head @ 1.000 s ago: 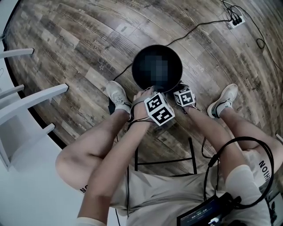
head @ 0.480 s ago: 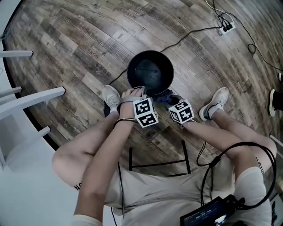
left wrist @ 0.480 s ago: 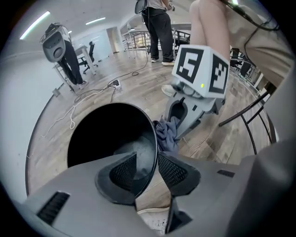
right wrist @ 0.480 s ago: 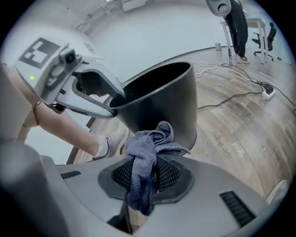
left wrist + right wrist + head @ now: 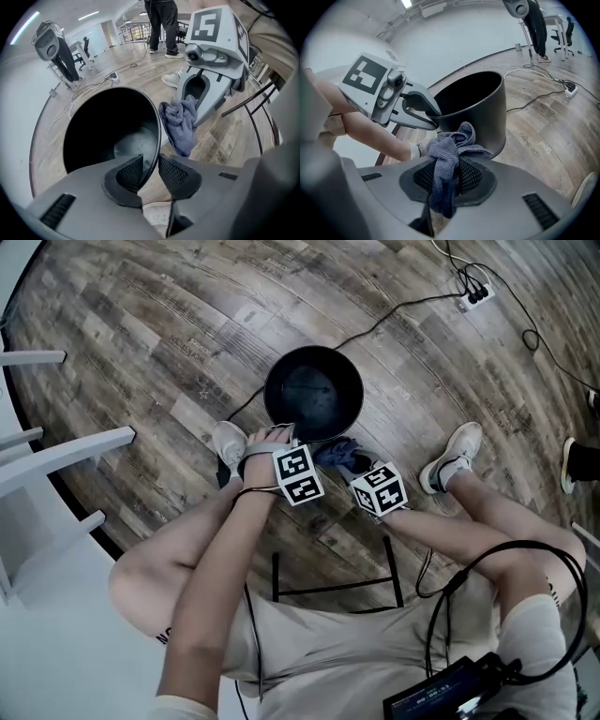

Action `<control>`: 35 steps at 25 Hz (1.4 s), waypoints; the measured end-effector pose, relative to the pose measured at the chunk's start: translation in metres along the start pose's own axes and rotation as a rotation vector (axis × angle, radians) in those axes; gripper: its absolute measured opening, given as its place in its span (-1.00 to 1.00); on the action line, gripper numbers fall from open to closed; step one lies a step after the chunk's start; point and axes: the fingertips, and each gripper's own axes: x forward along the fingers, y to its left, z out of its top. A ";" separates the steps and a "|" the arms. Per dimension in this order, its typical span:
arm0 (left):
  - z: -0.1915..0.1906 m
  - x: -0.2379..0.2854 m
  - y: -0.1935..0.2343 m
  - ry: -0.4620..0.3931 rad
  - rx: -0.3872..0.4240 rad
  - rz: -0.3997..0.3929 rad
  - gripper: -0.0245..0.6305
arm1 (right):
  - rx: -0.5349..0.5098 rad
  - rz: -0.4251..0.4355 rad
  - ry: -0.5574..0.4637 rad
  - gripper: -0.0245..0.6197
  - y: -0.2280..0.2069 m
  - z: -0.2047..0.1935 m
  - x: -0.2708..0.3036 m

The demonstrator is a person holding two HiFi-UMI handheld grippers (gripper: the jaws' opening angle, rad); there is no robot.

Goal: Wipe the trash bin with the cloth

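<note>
Trash bin (image 5: 269, 399) is stood on the floor (image 5: 141, 324), mouth up, long axis vertical. The outer wall is shown only in right gripper view. Rim is straddled by left gripper (image 5: 150, 168), jaws just narrowed, unclamped. Cloth (image 5: 445, 159) is pinched by right gripper (image 5: 446, 177), beside bin.

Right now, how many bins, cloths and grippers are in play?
Black trash bin: 1
Blue-grey cloth: 1
Grippers: 2 (left gripper, jaws just closing astride the bin rim; right gripper clamping the cloth)
Total: 4
</note>
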 end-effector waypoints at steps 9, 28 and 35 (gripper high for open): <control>0.012 0.000 -0.010 0.004 0.000 -0.070 -0.67 | 0.001 -0.032 -0.036 -0.69 -0.013 0.012 0.012; 0.031 0.002 -0.013 0.043 -0.132 -0.108 -0.75 | -0.009 -0.106 0.098 -0.69 -0.079 -0.040 0.082; 0.032 0.003 -0.010 0.066 -0.199 -0.116 -0.75 | -0.038 -0.149 0.146 -0.69 -0.112 -0.057 0.110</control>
